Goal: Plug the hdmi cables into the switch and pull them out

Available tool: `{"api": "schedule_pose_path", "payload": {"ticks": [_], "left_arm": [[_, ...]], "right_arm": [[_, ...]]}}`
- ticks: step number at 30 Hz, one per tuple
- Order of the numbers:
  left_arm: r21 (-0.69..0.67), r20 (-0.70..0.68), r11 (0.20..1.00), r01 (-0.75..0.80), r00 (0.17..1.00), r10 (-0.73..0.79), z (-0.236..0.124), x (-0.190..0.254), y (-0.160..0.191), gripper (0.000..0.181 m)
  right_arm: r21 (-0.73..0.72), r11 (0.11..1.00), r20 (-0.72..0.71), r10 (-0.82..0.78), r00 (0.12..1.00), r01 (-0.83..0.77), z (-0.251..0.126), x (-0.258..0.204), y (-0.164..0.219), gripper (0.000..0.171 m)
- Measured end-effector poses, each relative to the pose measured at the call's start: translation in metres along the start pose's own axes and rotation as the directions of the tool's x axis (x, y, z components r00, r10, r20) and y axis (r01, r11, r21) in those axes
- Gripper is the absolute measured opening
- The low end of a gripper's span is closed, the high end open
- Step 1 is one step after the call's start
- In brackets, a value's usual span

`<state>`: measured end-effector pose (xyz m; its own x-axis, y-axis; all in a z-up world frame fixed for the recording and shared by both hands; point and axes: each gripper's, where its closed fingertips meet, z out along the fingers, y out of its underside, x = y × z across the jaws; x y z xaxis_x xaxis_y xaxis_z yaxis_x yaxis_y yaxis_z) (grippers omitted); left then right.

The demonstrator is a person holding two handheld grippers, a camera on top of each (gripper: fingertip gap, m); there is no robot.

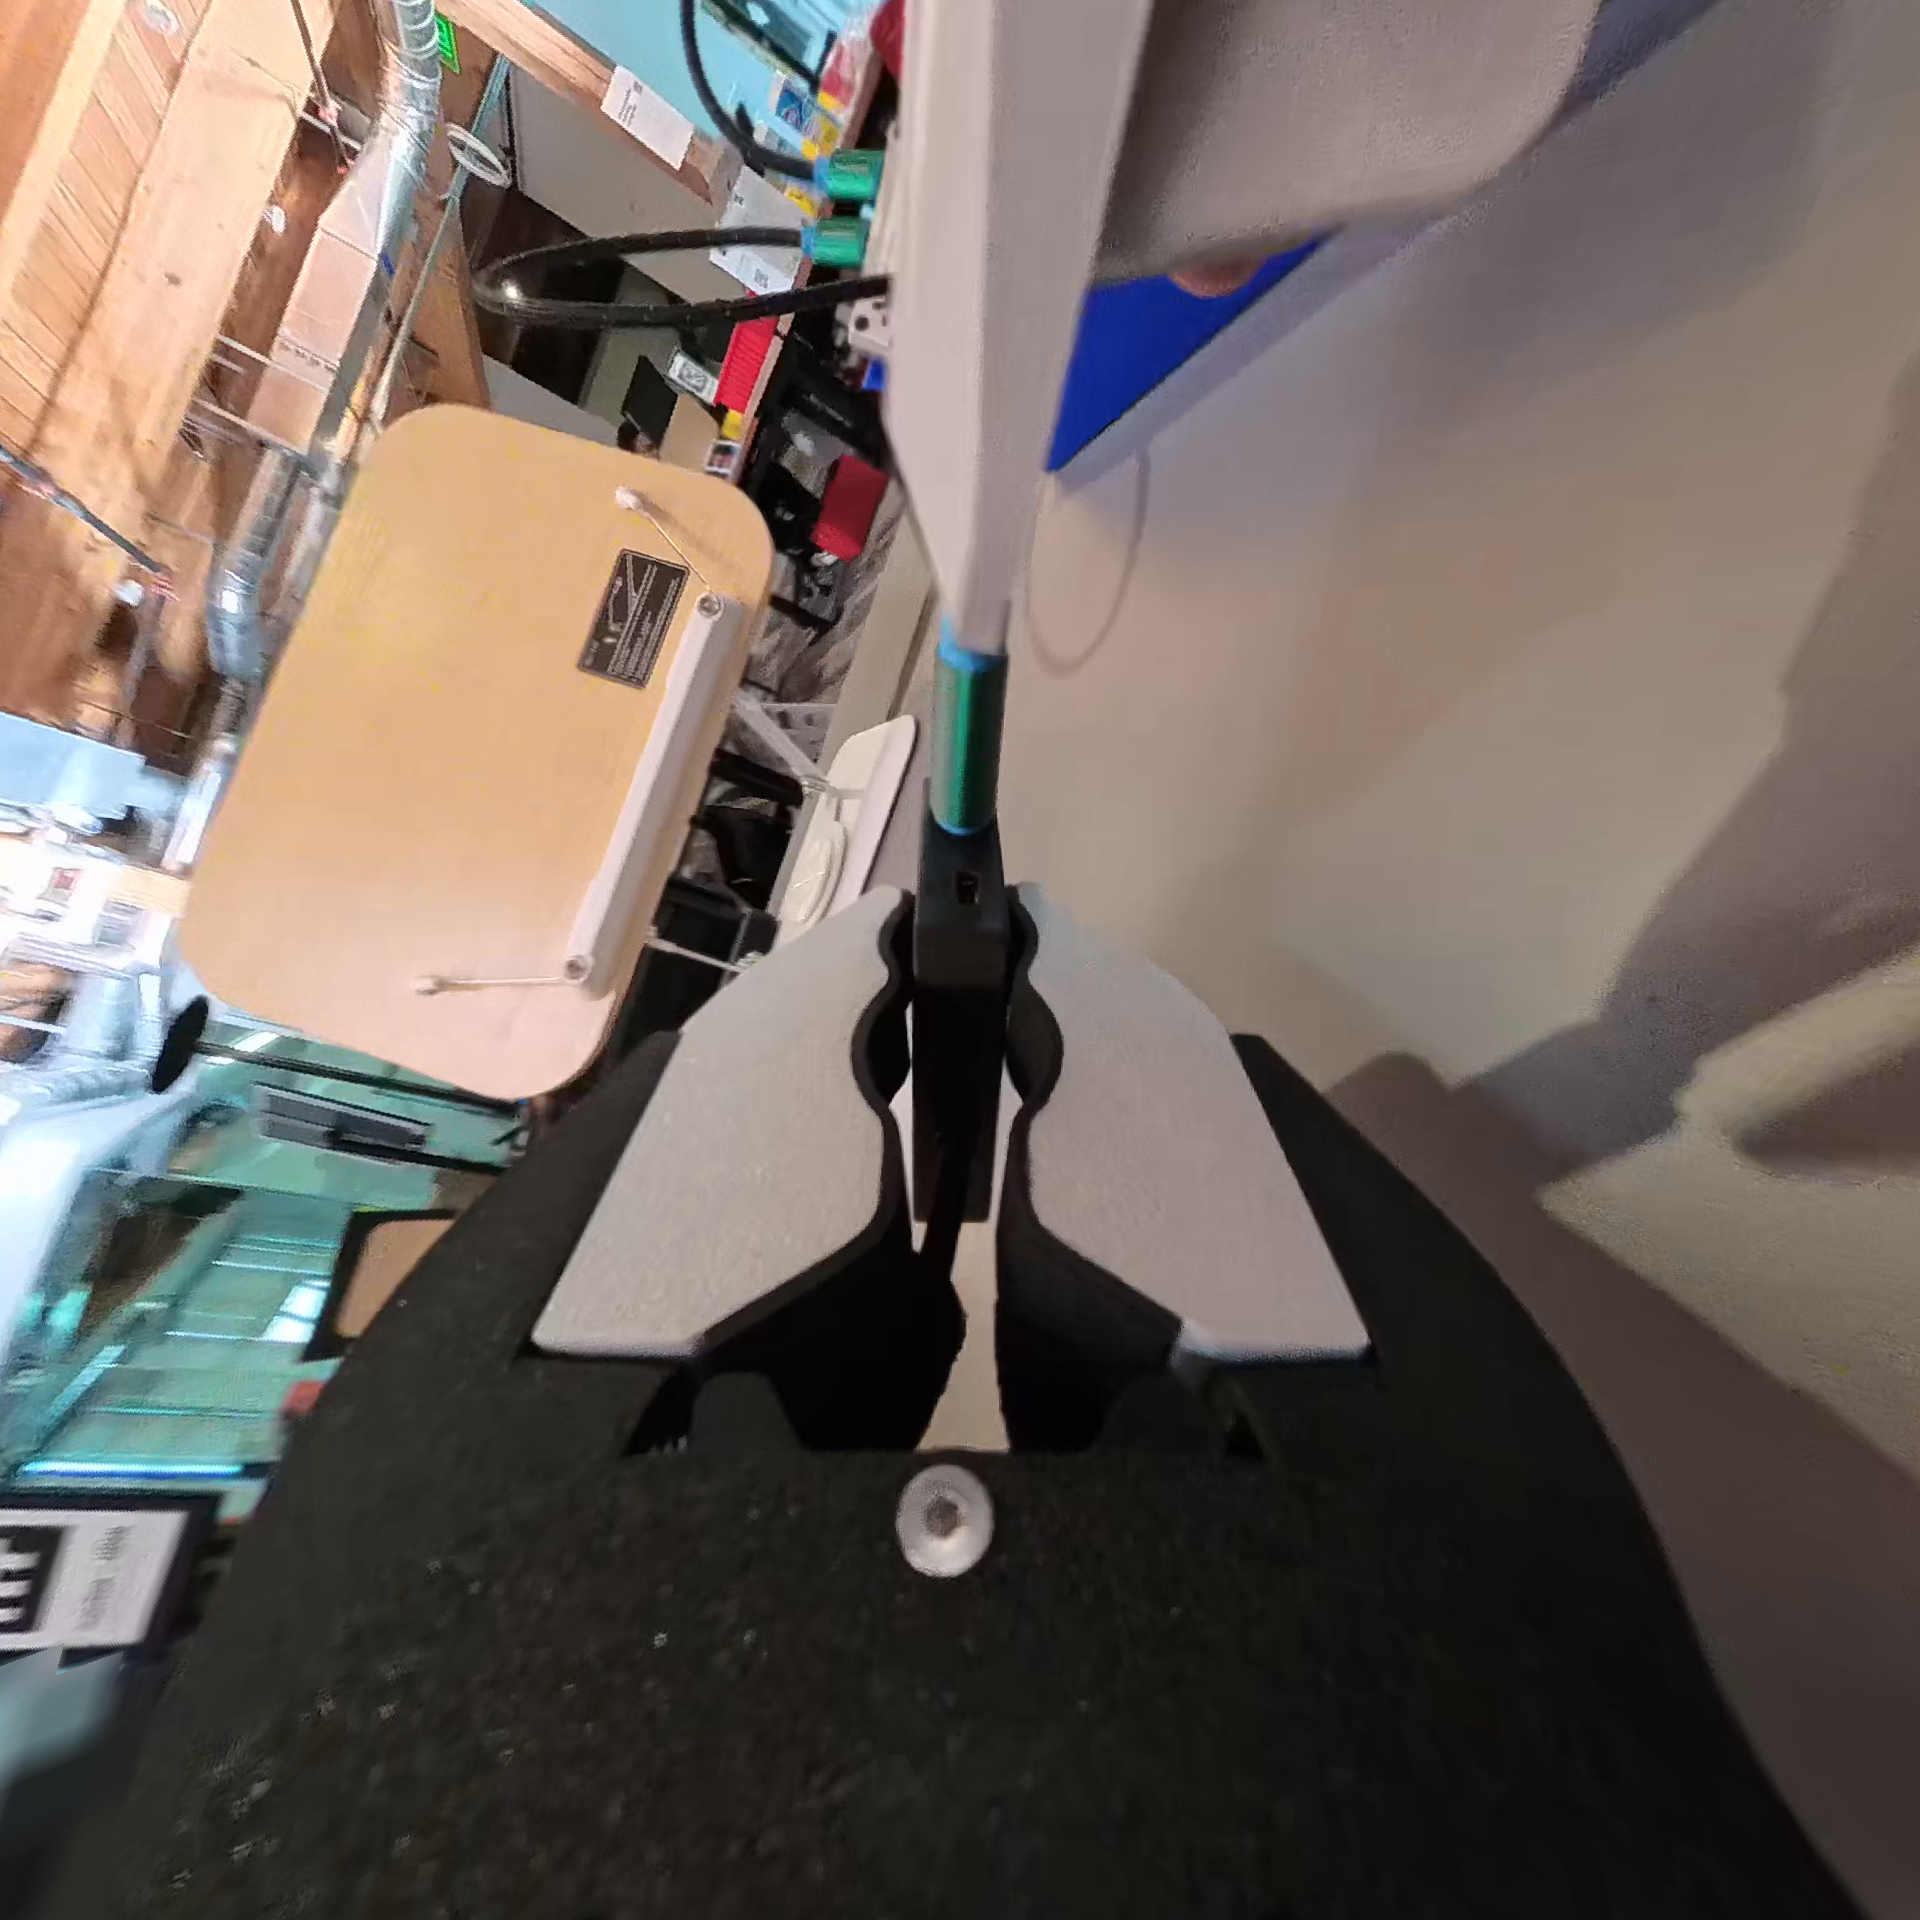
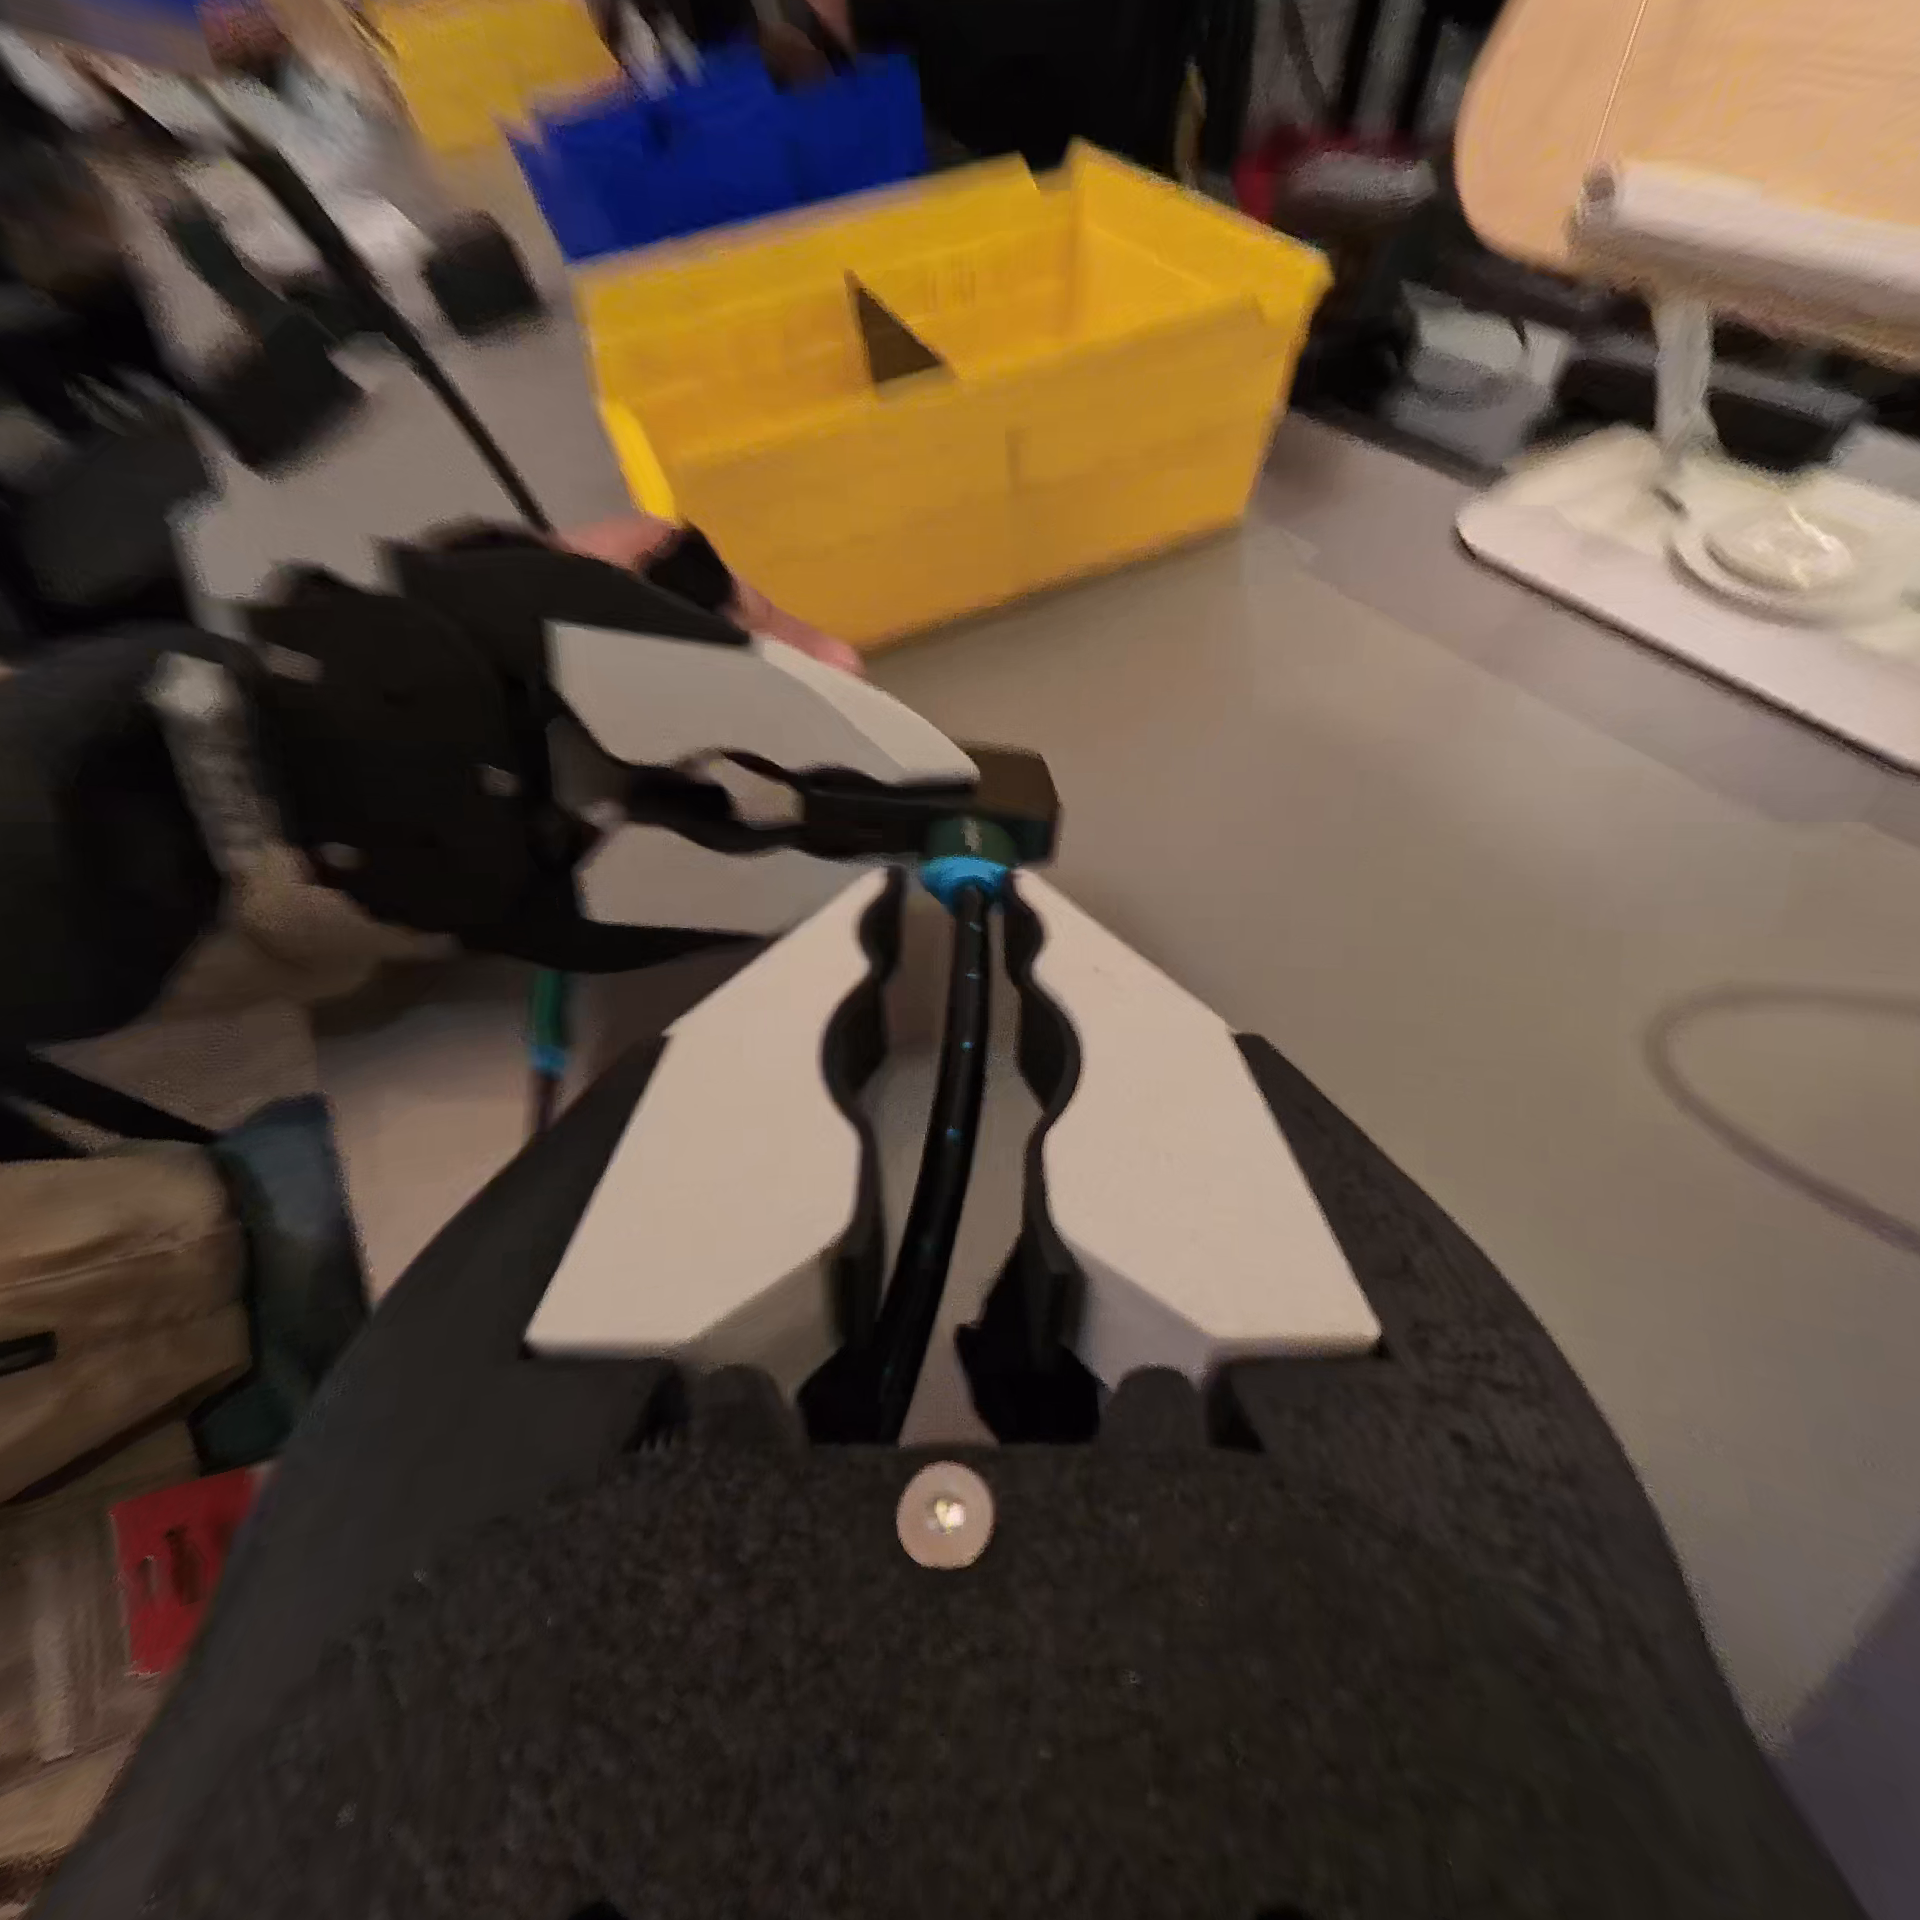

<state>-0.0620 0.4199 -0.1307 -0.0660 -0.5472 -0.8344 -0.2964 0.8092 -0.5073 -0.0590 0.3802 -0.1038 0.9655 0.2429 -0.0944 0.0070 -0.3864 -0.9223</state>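
My left gripper is shut on the small black switch. It enters the right wrist view from the left, holding the switch above the grey table. A green hdmi plug with a blue collar butts against the switch's end, and no metal tip shows. My right gripper is closed on the blue collar of that plug, and its black cable runs back between the fingers. In the left wrist view the right gripper comes down from the top.
A yellow bin and a blue bin stand at the back of the table. A wooden board on a white stand is at the right. Two more green plugs with black cables show behind. A cable loop lies at right.
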Motion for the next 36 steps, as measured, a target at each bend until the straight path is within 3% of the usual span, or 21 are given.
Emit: {"api": "schedule_pose_path", "payload": {"ticks": [4,8,12,15,19,25,29,30,36], "left_arm": [[0.010,-0.093,0.972,0.233,0.968,-0.231,0.001,-0.004,0.012,0.014],[0.086,-0.286,0.847,0.525,0.827,-0.484,-0.009,-0.004,-0.004,0.014],[0.171,-0.555,0.635,0.754,0.606,-0.570,-0.033,-0.005,-0.044,0.014],[0.185,-0.674,0.549,0.815,0.512,-0.532,-0.050,-0.003,-0.067,0.014],[0.187,-0.741,0.516,0.836,0.465,-0.485,-0.063,0.001,-0.081,0.014],[0.129,-0.818,0.438,0.890,0.345,-0.461,-0.074,0.001,-0.084,0.015],[0.117,-0.808,0.396,0.911,0.319,-0.496,-0.082,-0.006,-0.081,0.040],[0.112,-0.810,0.406,0.907,0.320,-0.491,-0.086,-0.005,-0.081,0.048],[0.097,-0.813,0.527,0.844,0.373,-0.447,-0.094,0.016,-0.083,0.038]], "right_arm": [[0.338,0.928,0.200,0.092,0.976,-0.156,-0.056,0.003,-0.067,0.049],[0.467,0.847,0.240,0.155,0.958,-0.254,-0.100,0.038,-0.076,0.048],[0.334,0.911,0.328,0.128,0.936,-0.241,-0.070,0.025,-0.034,0.048],[0.255,0.955,0.417,0.031,0.909,-0.150,-0.043,-0.012,-0.013,0.046],[0.270,0.962,0.477,-0.092,0.874,-0.046,-0.030,-0.048,-0.012,0.033],[0.289,0.957,0.489,-0.156,0.858,0.009,-0.032,-0.061,-0.011,0.012],[0.262,0.965,0.459,-0.137,0.878,0.014,-0.042,-0.045,-0.013,0.012],[0.268,0.963,0.444,-0.129,0.886,0.007,-0.048,-0.039,-0.017,0.012],[0.415,0.910,0.366,-0.161,0.916,-0.006,-0.128,0.000,-0.072,0.012]]}}
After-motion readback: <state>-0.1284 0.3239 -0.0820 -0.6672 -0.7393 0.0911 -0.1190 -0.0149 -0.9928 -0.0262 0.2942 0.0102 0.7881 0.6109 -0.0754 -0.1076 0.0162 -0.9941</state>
